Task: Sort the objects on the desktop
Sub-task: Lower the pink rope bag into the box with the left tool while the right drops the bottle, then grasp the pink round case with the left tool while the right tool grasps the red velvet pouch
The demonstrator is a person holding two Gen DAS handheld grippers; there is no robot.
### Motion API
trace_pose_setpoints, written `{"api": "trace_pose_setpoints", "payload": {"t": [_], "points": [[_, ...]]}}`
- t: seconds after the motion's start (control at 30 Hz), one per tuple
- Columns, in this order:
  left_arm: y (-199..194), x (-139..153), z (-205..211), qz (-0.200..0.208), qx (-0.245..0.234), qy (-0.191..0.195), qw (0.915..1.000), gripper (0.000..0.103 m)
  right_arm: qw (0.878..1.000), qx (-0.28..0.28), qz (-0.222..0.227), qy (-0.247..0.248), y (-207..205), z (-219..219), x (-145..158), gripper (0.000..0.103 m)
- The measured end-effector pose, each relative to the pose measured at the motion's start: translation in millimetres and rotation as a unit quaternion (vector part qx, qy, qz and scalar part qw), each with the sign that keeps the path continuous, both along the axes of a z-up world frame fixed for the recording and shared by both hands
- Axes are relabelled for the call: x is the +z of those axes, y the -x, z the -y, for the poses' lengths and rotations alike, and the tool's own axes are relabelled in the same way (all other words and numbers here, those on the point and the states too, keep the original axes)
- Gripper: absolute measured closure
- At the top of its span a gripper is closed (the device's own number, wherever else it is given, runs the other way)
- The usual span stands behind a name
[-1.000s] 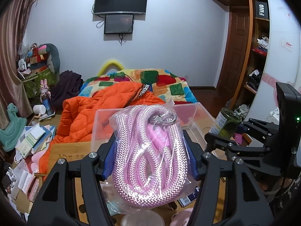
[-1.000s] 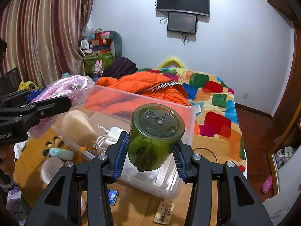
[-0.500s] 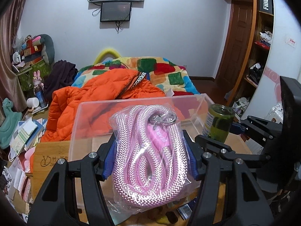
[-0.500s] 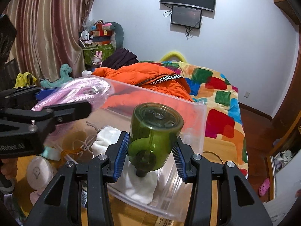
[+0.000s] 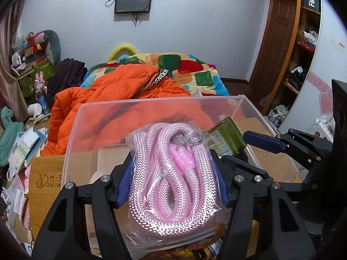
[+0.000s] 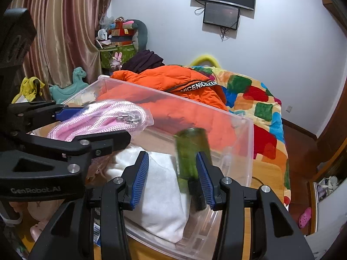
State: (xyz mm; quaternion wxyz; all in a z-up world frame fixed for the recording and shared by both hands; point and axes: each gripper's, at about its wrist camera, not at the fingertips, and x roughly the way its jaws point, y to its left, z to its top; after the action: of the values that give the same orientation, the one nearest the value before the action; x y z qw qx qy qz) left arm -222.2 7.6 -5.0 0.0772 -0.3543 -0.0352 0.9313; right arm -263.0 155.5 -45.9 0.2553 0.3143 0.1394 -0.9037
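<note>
Now that the right gripper (image 6: pixel 172 178) has spread its jaws, dropping the green bottle (image 6: pixel 190 151) into the clear bin (image 6: pixel 249 149), the left gripper (image 5: pixel 171 186) still clamps the bagged pink rope (image 5: pixel 171 173) above it.

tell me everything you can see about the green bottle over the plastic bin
The green bottle is dark olive, translucent, glass or plastic by its look, with a flat round base, a narrower dark neck pointing down toward the camera, and a pale printed label. It looks motion-blurred. It sits tilted between the spread blue pads of the right gripper, close against the right pad, inside the clear plastic bin, above a white cloth. Whether anything supports it is unclear.
</note>
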Motion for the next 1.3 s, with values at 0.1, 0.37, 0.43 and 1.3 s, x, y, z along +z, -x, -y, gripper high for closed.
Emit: {"api": "trace_pose_setpoints", "payload": {"t": [0.1,0.37,0.43,1.3], "points": [[-1.7,2.1,-1.1,0.003,-0.006,0.002,1.0000,0.039,1.000,-0.003,-0.002,-0.005,-2.6,-0.3,-1.0,0.058],[-16.1,20.2,-5.8,-0.027,-0.010,0.021,0.9994,0.026,1.000,-0.020,-0.013,0.004,-13.2,-10.8,5.5,0.040],[-19.4,24.3,-6.9,-0.032,-0.009,0.027,0.9991,0.023,1.000,-0.023,-0.010,0.010,-15.5,-14.1,7.3,0.038],[-119.9,36.5,-3.1,-0.065,0.012,0.021,0.9976,0.011,0.998,-0.042,-0.028,0.024,-130.0,-53.2,25.4,0.020]]}}
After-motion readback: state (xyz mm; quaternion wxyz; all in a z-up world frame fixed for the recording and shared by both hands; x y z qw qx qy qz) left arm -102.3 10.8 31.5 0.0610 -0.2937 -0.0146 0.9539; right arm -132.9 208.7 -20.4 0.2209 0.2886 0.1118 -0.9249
